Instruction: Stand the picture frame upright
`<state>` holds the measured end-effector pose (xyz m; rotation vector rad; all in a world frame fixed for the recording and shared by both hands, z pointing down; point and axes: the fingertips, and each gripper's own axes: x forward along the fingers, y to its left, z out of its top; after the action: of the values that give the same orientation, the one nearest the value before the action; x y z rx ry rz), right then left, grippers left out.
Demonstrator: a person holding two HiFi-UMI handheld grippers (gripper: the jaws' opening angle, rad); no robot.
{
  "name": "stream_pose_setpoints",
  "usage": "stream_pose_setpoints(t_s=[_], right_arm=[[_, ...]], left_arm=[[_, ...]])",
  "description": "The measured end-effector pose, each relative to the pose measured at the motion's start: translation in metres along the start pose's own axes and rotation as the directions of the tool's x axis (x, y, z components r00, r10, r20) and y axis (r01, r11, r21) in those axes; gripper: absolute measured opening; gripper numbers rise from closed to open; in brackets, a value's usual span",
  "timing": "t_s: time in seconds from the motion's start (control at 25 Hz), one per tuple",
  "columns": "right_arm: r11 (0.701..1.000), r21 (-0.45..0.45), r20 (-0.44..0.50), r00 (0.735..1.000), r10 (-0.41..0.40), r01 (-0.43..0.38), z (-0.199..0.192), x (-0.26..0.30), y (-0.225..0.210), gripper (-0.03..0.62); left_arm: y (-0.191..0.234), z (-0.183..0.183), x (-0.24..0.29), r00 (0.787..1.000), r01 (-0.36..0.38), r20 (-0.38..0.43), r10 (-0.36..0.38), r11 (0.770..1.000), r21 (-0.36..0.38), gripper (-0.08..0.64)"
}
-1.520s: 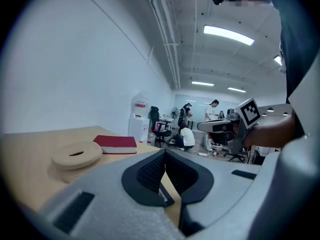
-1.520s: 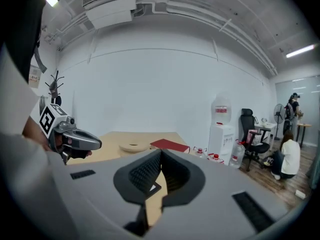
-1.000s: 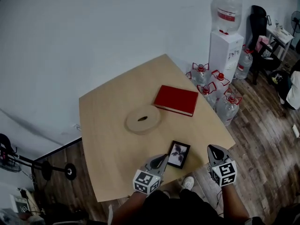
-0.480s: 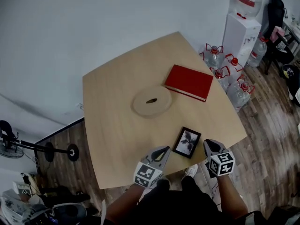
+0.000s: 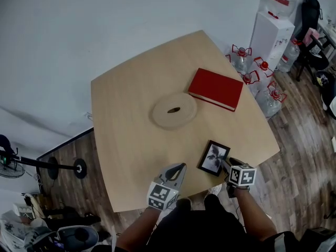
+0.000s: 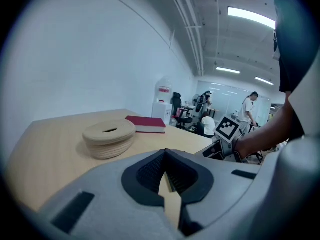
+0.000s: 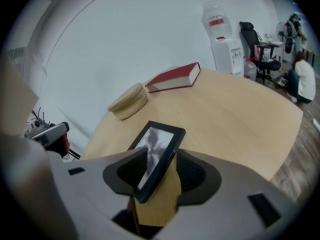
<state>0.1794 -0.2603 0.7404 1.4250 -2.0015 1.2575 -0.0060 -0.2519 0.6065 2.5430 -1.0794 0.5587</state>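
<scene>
A small black picture frame (image 5: 213,157) with a dark leaf print lies flat near the front edge of the light wooden table (image 5: 126,114). My right gripper (image 5: 227,167) has reached its near right corner. In the right gripper view the frame (image 7: 159,143) runs slanted between the jaws of that gripper (image 7: 161,154); the jaws have just been opening, stand wide, and I see no pad pressing on it. To the frame's left my left gripper (image 5: 178,168) hovers over the table, its fingertips together and empty (image 6: 165,152).
A round wooden disc with a slot (image 5: 174,110) sits mid-table, with a red book (image 5: 216,89) behind it to the right. Water bottles (image 5: 252,72) and a dispenser (image 5: 275,30) stand on the floor past the table's right edge. The front edge is just below the frame.
My right gripper has dropped from beside the table edge and moved in onto the frame's near corner, rolling as it came. The left gripper has shifted a little over the table.
</scene>
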Motion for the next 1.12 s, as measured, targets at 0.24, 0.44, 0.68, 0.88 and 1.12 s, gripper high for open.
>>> stream_pose_setpoints(t_s=[0.24,0.44,0.68,0.88,1.12], right_arm=[[0.992,0.113,-0.041,0.998,-0.053,0.057,-0.009,0.017,-0.001,0.173],[0.991,0.103,-0.059,0.995,-0.076,0.082,-0.013,0.022,0.001,0.173],[0.984,0.104,-0.046,0.989,-0.143,0.147,-0.013,0.022,-0.007,0.106],[0.977,0.159,-0.039,0.990,-0.136,0.141,-0.013,0.022,-0.008,0.086],[0.986,0.121,-0.036,0.993,-0.115,0.119,-0.012,0.023,0.003,0.072]], left_arm=[[0.011,-0.004,-0.008,1.000,-0.015,0.004,0.016,1.000,-0.021,-0.005],[0.012,0.003,-0.010,0.999,-0.007,0.031,0.008,1.000,-0.025,-0.005],[0.020,0.001,-0.018,0.999,-0.018,0.031,0.019,0.999,-0.031,-0.005],[0.025,-0.003,-0.025,0.999,-0.027,0.044,0.030,0.997,-0.068,-0.005],[0.031,0.000,-0.033,0.997,-0.041,0.064,0.046,0.996,-0.074,-0.005]])
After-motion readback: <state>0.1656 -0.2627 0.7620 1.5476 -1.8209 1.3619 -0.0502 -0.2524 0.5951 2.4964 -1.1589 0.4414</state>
